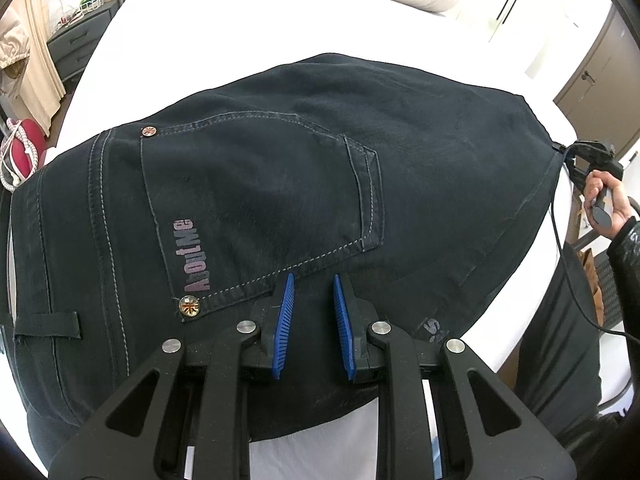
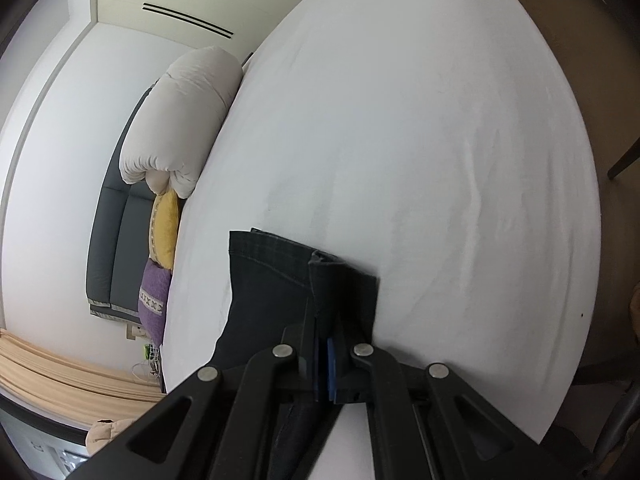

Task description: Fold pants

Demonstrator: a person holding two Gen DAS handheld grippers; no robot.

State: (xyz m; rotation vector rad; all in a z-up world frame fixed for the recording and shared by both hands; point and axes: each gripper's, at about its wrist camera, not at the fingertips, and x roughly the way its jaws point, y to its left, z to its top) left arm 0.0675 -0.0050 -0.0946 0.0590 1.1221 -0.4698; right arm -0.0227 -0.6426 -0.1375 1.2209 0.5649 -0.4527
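Note:
Dark navy jeans [image 1: 280, 184] lie spread on the white bed [image 1: 240, 32], back pocket with "AboutMe" print facing up. My left gripper [image 1: 314, 284] is open, its blue pads [image 1: 285, 320] just above the fabric below the pocket, holding nothing. My right gripper [image 1: 580, 156] shows at the far right of the left wrist view, clamped on the leg end. In the right wrist view the right gripper [image 2: 325, 356] is shut on the jeans' hem [image 2: 304, 280], which sticks out past the pads over the bed [image 2: 440, 160].
A rolled white duvet [image 2: 188, 116] and yellow [image 2: 164, 228] and purple [image 2: 154, 300] pillows lie at the head of the bed. A dark dresser [image 1: 80, 44] and beige curtain [image 1: 36, 72] stand at left. A wooden cabinet [image 1: 592, 76] is at right.

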